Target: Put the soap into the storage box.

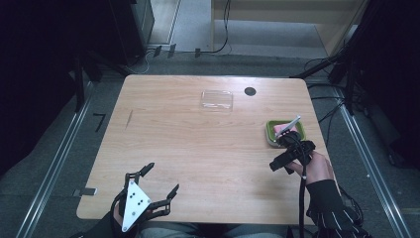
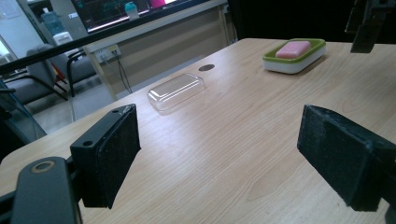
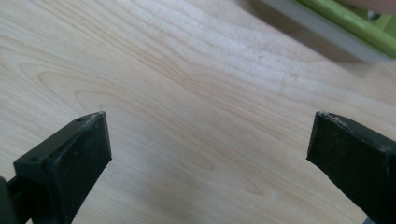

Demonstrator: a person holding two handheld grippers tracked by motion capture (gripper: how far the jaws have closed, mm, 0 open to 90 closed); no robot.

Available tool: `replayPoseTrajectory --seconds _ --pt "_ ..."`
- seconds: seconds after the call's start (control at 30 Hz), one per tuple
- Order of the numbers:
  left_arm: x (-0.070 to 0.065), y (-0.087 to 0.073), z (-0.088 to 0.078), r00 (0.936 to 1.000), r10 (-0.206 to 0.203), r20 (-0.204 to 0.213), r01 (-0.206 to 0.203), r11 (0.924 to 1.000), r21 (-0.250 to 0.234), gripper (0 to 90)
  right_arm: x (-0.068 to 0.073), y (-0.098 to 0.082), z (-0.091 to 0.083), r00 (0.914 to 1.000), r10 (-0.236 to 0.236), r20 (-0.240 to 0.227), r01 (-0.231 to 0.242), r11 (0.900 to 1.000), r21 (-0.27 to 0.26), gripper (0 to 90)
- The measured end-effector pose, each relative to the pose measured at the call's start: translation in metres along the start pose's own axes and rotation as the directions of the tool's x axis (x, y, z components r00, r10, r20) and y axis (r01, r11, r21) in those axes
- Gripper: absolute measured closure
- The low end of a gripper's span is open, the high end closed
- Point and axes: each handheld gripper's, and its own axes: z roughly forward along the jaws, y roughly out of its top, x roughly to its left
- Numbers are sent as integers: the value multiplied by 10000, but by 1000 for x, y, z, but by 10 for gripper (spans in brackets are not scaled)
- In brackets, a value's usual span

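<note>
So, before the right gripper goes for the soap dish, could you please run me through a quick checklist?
1. Right gripper open: ok, jaws stand wide apart in the right gripper view.
2. Right gripper empty: ok, bare wood shows between the jaws.
3. Soap dish upright on the table: ok.
4. Pink soap lying in the dish: ok.
5. Clear lid out of the way: ok, it lies apart from the dish, farther back on the table.
6. Left gripper out of the way: ok, open and empty at the near edge.
7. Jaws lined up with the dish: cannot tell, just its green rim shows at the corner of the right gripper view.
</note>
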Motion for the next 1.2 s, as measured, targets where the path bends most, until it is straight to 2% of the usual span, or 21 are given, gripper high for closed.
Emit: replayPoseTrajectory --seconds 0.33,1.07,1.2 --pt "0 0 0 10000 23 4 -23 10000 20 136 6 -24 7 10000 -60 71 59 10000 75 3" --pt "-1 0 0 10000 24 -24 -24 10000 16 136 15 -70 35 9995 -185 240 162 9955 929 43" --pt "-1 0 1 10000 35 -42 -35 10000 33 136 15 -74 38 9996 -213 200 193 9951 966 43"
